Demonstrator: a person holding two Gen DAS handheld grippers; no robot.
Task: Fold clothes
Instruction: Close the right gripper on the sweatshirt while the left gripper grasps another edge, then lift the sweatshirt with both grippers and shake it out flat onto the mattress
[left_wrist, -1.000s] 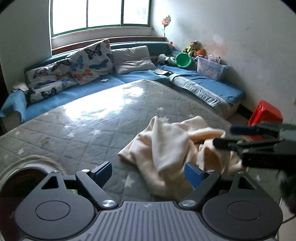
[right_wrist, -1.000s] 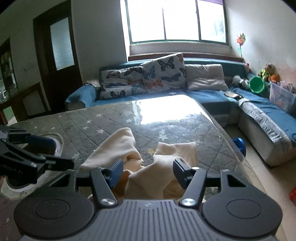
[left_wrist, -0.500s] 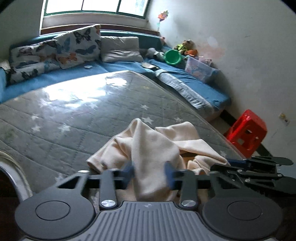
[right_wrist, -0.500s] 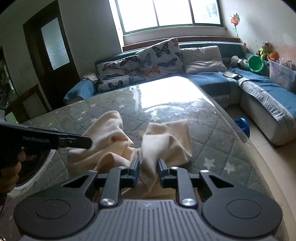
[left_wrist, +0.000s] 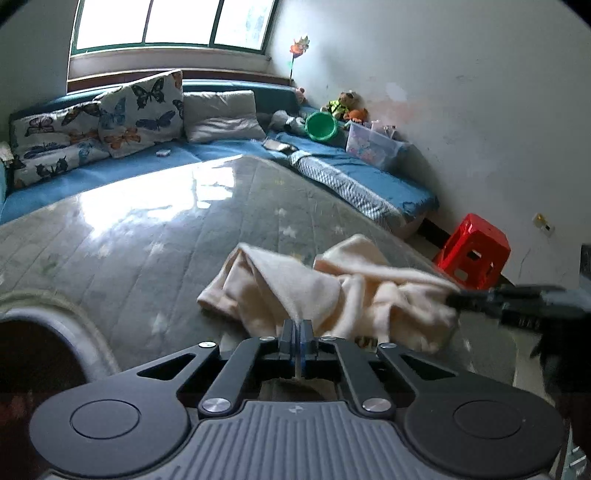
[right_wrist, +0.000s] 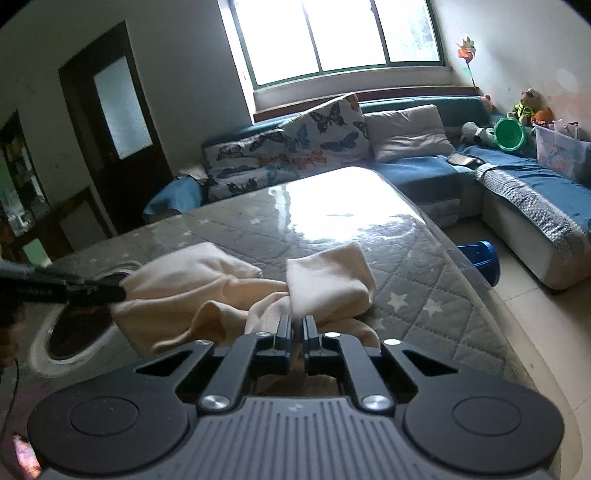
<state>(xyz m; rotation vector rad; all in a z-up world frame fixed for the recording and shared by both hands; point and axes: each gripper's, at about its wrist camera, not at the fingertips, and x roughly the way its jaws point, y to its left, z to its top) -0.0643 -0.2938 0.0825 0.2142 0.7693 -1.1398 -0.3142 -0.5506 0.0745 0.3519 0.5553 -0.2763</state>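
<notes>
A cream garment (left_wrist: 332, 295) lies crumpled on the grey, star-quilted surface (left_wrist: 147, 236) of a living room, pinched at two places by a person working a pair of handheld tools. The left gripper (left_wrist: 296, 328) has its fingers (left_wrist: 286, 332) closed tight on a fold of the cloth at its near edge; the fabric rises straight ahead of the fingertips and fans away beyond them. The right gripper (right_wrist: 297, 326) is likewise clamped, a thin ridge of cloth caught between its fingers (right_wrist: 284, 328), with a squarish flap of the garment standing just beyond the tips and to their right. In each wrist view the other tool reaches in from the side, its tip at the outer edge of the bundle.

The step in hand appears to be taking hold before spreading the garment out. To do it well, both pinches should catch a single layer at a seam or corner, not a bunched wad; the two hands would then draw apart evenly and lift just enough to let the cloth fall open, keeping it over the surface and away from the edge to the right of the right fingers.

Pale lettering runs along the arm of the left tool as seen from the right wrist, but it is too blurred to read. No other writing or brand is legible.
</notes>
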